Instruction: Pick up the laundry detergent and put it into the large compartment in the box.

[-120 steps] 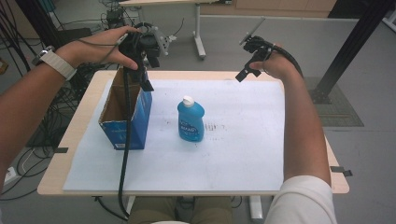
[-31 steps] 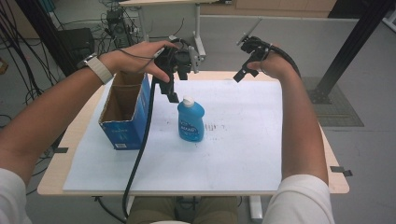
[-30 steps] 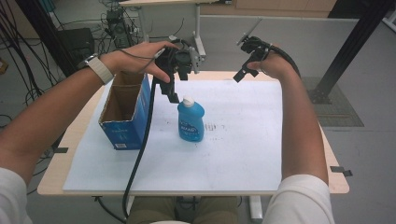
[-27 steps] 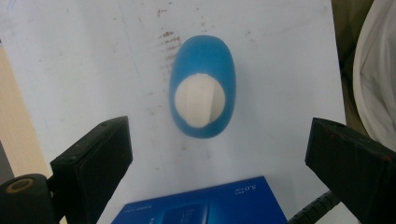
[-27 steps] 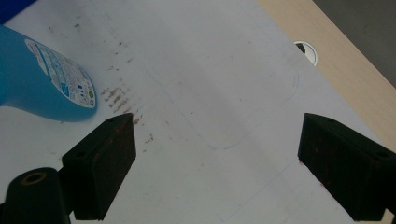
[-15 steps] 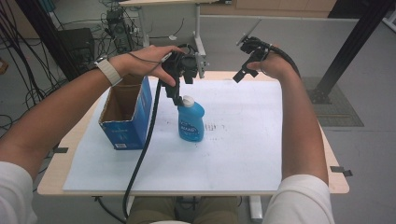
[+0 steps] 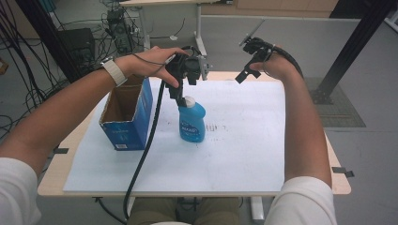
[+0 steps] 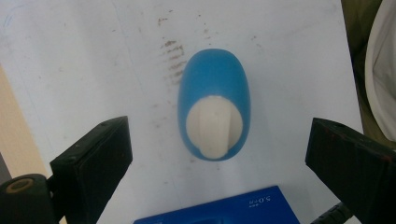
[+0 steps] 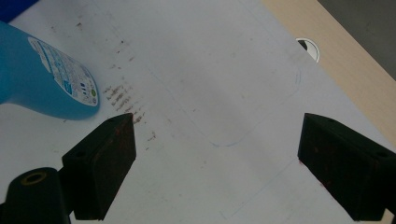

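Blue plastic bottle w/ white cap standing upright, centre of high view, just right of open blue cardboard box on white sheet over table.

L gripper hovering directly above cap, jaws spread wide, gripping nothing; in left gripper view bottle sitting mid-frame between jaws.

R gripper hanging upper right, wide open, empty.

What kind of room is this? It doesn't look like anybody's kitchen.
Probably a lab or workshop. Cables pile up on the grey floor, a black frame post stands by the table, and more desks stand behind. A person works handheld grippers over a blue bottle and box.
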Available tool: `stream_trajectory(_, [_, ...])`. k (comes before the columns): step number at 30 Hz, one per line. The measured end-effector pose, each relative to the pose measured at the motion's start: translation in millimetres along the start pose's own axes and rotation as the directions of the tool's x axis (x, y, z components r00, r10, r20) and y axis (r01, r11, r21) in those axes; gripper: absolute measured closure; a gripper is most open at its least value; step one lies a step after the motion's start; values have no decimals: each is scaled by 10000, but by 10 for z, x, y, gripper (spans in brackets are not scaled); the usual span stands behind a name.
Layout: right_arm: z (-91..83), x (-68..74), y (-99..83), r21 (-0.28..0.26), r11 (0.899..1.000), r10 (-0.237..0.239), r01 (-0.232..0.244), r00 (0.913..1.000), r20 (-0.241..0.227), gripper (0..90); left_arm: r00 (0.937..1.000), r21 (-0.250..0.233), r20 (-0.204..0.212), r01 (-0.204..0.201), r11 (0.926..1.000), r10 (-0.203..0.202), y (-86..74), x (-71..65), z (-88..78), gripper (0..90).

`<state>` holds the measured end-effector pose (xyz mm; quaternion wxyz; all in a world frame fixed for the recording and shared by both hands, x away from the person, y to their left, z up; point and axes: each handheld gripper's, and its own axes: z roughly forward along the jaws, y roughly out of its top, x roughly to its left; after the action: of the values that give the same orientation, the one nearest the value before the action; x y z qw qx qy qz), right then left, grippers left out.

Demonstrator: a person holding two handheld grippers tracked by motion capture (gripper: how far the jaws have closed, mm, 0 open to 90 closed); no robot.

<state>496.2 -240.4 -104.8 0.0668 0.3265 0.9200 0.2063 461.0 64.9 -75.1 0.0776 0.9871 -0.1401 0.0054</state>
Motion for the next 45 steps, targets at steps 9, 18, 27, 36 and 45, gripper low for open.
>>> stream_trajectory(9, [46, -2, -39, -1, 10000, 25, -25, 10000, -52, 115, 9999, 189, 88, -98, 9998, 97, 68, 43, 61, 83])
stream_trajectory(18, [23, 6, -51, 22, 10000, 52, -52, 10000, -26, 116, 9997, 219, 65, -221, 9995, 219, 90, 58, 114, 80])
stream_trajectory(27, [15, 6, -59, 38, 10000, 49, -49, 10000, 22, 116, 9986, 233, 33, -521, 9984, 520, 114, 41, 180, 78])
stream_trajectory(36, [31, 4, -72, 39, 10000, 70, -70, 10000, 24, 115, 9977, 452, 65, -675, 9967, 673, 144, 38, 256, 73])
stream_trajectory(45, [43, -3, -107, 71, 9998, 164, -164, 9999, 20, 116, 9969, 509, 78, -791, 9956, 789, 176, 27, 316, 79])
